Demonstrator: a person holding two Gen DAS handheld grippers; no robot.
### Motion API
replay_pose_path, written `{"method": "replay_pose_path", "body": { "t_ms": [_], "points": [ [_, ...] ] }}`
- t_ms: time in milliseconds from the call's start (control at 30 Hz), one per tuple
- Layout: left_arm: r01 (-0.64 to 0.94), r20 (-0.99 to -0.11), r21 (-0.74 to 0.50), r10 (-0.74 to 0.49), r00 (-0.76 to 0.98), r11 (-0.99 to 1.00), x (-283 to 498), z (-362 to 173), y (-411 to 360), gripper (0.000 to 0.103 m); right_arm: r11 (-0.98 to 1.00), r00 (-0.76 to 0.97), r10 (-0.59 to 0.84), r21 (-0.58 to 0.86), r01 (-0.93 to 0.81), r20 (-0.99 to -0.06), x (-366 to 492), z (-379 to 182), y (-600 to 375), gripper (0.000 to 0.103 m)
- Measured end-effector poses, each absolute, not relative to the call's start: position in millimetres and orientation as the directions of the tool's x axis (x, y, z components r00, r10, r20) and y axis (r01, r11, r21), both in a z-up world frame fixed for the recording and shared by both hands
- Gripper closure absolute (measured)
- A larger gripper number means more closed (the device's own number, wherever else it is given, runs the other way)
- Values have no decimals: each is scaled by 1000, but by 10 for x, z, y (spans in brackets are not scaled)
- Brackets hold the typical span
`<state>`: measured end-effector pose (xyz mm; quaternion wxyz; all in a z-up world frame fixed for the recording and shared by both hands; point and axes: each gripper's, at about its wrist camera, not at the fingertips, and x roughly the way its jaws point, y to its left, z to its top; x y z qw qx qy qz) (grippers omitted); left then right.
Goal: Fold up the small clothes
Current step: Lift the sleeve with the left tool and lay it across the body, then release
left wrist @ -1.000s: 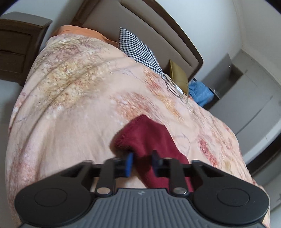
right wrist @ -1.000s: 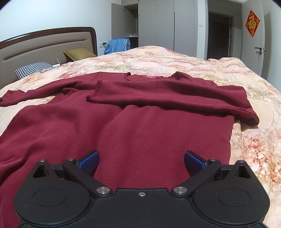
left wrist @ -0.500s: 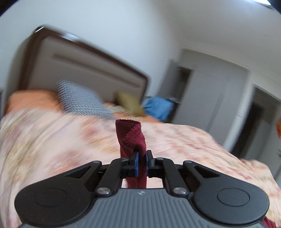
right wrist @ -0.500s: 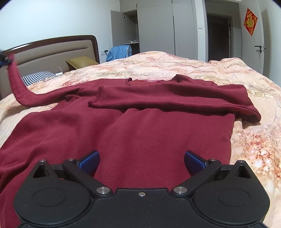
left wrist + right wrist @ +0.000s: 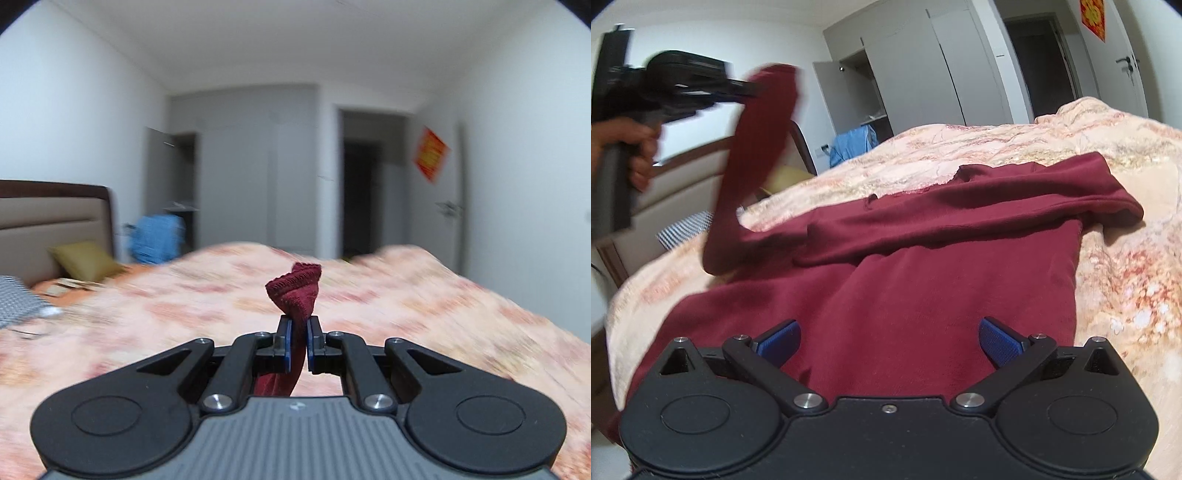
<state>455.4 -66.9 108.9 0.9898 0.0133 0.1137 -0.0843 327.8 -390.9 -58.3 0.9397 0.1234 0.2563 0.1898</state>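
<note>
The dark red knitted sweater (image 5: 923,295) lies spread on the bed's peach floral quilt (image 5: 1126,280), its body flat and one sleeve already folded across the chest. The other sleeve (image 5: 753,147) is up in the air, its cuff (image 5: 295,291) pinched between the blue pads of the left gripper (image 5: 298,345), whose fingers are clamped tight on the knit. A hand (image 5: 631,144) holds that gripper high at the headboard side of the bed, and the sleeve hangs from it in a long slack curve down to the shoulder.

The right gripper (image 5: 888,345) hangs low over the hem end of the sweater, its fingers spread wide with nothing between them, not pressing the cloth as far as I can tell.

That is the worry. Nothing pins the body, so a brisk pull on the lifted sleeve may well drag the shoulder along, ruck the flat front and disturb the sleeve that is already laid across. The grip is only on the cuff's edge, a thin bite of stretchy knit, and a quick swing could let it slide out and drop short. The sleeve also looks twisted at the pads, so it may land rolled rather than flat, leaving a lumpy fold.
</note>
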Motion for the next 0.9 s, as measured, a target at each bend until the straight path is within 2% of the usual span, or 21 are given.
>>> {"method": "replay_pose_path", "body": {
  "t_ms": [167, 300, 467, 500, 533, 567, 633, 700, 767, 900],
  "points": [
    [303, -378, -38, -295, 878, 952, 4747, 606, -1326, 95, 880, 797, 442, 373, -295, -411, 3260, -586, -3969, 0],
    [373, -506, -99, -369, 780, 923, 4884, 167, -1473, 95, 869, 798, 454, 395, -298, -396, 3242, -590, -4014, 0],
    [410, -591, -165, -422, 687, 897, 4848, -115, -1457, 91, 859, 798, 464, 416, -300, -383, 3227, -603, -4063, 0],
    [413, -594, -175, -430, 680, 894, 4836, -137, -1433, 87, 858, 798, 465, 418, -300, -382, 3227, -607, -4065, 0],
    [412, -594, -184, -435, 676, 892, 4801, -141, -1393, 76, 857, 798, 466, 419, -300, -381, 3227, -608, -4068, 0],
    [409, -592, -194, -439, 676, 892, 4781, -137, -1351, 58, 857, 798, 466, 420, -300, -381, 3226, -608, -4071, 0],
    [399, -577, -203, -438, 689, 894, 4762, -77, -1289, 42, 857, 799, 466, 420, -299, -381, 3235, -611, -4067, 0],
    [400, -568, -205, -441, 695, 893, 4738, -19, -1201, 40, 857, 799, 466, 420, -300, -381, 3235, -611, -4065, 0],
    [389, -569, -196, -428, 703, 900, 4687, 22, -1090, 29, 856, 799, 466, 420, -300, -381, 3234, -610, -4064, 0],
    [334, -562, -164, -367, 742, 928, 4540, 97, -737, 18, 856, 799, 467, 422, -300, -380, 3233, -616, -4077, 0]
  ]
}}
